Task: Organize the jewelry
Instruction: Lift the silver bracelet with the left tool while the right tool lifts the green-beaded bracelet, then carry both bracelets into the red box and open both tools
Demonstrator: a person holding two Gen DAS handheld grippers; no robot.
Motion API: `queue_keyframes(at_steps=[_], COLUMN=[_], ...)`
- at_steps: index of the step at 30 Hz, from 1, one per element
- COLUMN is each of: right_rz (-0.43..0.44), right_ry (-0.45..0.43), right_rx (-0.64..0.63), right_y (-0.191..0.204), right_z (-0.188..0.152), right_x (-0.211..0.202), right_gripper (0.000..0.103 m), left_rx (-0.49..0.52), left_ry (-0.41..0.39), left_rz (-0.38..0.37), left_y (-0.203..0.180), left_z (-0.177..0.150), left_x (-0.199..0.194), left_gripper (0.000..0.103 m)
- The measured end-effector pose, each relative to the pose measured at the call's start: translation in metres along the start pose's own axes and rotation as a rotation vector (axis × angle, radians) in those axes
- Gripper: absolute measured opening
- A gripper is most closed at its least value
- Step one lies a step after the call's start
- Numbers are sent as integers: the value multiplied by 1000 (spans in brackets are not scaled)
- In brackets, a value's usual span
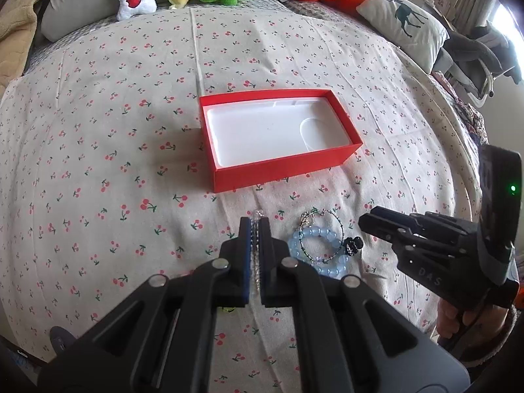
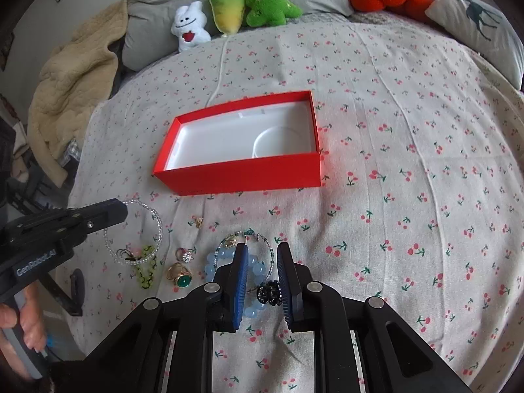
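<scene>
- The left gripper point(image 1: 254, 226) is fully closed on a clear beaded bracelet point(image 2: 157, 226). In the left wrist view the beads run as a line between the two blue pads; in the right wrist view the rest of the loop hangs from the fingertips.
- The right gripper point(image 2: 262, 255) has its jaws a little apart, and nothing is pressed between the pads. It is positioned over a blue bead bracelet point(image 2: 253, 267) and a black hair claw point(image 2: 269, 293) that lie on the sheet.
- A thin bangle with green beads point(image 2: 262, 238) lies across the blue bead bracelet, touching it.
- To the left of that group, on the cherry-print sheet point(image 2: 409, 180), lie a gold ring with a green stone point(image 2: 180, 276), a small star-set ring point(image 2: 184, 255) and a yellow-green beaded piece point(image 2: 145, 270).
- The red box point(image 2: 242, 177) stands open on the sheet beyond the jewelry. Its white liner holds nothing.
- Plush toys point(image 2: 258, 3) line the far edge of the bed.
- A hand point(image 2: 19, 324) holds the left gripper's handle.
</scene>
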State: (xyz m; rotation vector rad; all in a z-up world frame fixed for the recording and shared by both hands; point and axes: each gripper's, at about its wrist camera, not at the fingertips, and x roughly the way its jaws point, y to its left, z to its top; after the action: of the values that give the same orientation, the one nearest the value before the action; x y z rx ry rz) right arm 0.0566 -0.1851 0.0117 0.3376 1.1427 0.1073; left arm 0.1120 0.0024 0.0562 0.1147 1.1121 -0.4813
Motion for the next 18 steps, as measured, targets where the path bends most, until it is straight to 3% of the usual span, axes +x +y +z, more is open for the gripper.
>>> queue_keyframes(at_steps=[2,3,4,5,8,14,16,18], right_rz=[8,3,-1,6,25,-5,-15,-8], right_ry=[34,43,46,42,44,37,44,49], right_rx=[26,34,44,59,90,100,73,56], right_y=[-5,-7,-10,-12,-18,-14,-8,-4], right_z=[0,1,1,1,2,1,1,0], right_x=[15,21,27,30,40,47,49,51], right_gripper=[25,33,50,55,55,30,15,7], left_rx=[-3,-5,-7,-9,-6,-8,-12,-14], left_ry=[5,10,16,21,32,47,47,42], left_rz=[9,11,13,16,25,28,28,27], left_y=[0,1,2,3,4,4,4,3], left_z=[-3,-4,-6,-7,-10,-10,-10,-10], left_x=[2,3,4,6,9,14,15,14], left_gripper=[5,5,5,5,5,5,5,5])
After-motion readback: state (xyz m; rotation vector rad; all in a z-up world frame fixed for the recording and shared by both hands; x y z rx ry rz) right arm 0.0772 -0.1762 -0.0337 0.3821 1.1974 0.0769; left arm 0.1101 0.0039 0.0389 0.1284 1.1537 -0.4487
